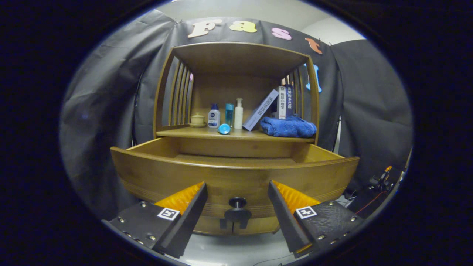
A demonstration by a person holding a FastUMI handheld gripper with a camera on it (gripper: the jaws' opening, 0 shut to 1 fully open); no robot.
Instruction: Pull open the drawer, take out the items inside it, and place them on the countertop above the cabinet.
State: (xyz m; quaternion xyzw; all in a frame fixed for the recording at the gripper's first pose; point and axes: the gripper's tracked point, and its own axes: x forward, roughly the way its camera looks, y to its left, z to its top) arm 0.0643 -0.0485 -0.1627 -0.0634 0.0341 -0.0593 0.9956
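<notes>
The wooden drawer stands pulled out toward me, and its front panel hides what lies on its floor. A dark round knob sits at the middle of the drawer front, between my two fingers and apart from both. My gripper is open with nothing held. Above the drawer runs the countertop of the cabinet. A folded blue towel rests on its right part, and a small blue cup lies tipped over near its front edge.
On the countertop stand a lidded cream cup, a white-and-blue bottle, a slim teal bottle, a white pump bottle and leaning books. Slatted wooden sides and a top board enclose the shelf. Cables and gear lie low at the right.
</notes>
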